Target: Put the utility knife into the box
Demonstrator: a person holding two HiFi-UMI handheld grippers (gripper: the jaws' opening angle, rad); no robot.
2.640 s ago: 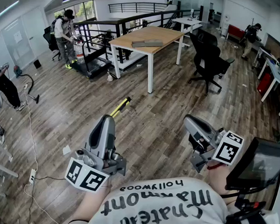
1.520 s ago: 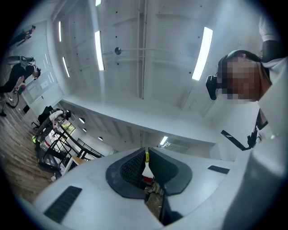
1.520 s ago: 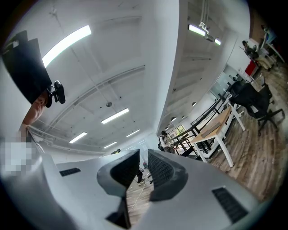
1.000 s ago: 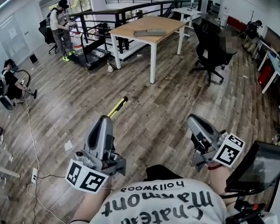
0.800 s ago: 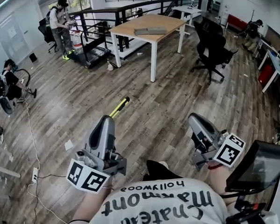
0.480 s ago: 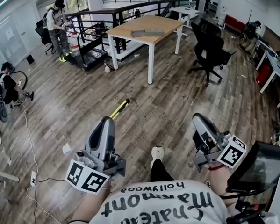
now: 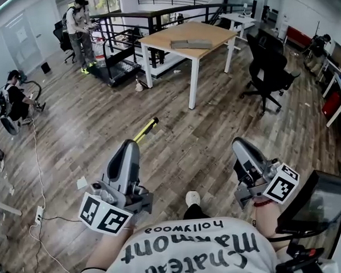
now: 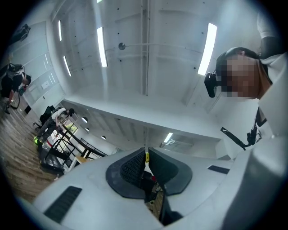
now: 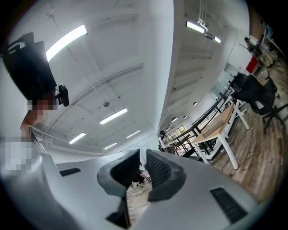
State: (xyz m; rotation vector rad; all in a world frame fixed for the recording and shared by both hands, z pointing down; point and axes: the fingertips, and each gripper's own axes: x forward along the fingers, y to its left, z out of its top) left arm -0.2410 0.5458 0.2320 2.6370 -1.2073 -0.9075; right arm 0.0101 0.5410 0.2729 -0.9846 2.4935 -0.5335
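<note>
Above plank floor (image 7: 73,132): utility knife (image 7: 147,130) in left gripper (image 7: 130,146).

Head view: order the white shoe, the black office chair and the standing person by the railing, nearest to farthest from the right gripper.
From the right gripper:
1. white shoe, on the floor beside it.
2. black office chair, ahead right.
3. standing person, far back left.

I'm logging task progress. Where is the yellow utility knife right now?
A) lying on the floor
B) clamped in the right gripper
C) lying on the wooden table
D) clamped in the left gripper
D: the yellow utility knife sticks out forward from the left gripper, whose jaws are shut on it, while the right gripper has nothing between its jaws.
</note>
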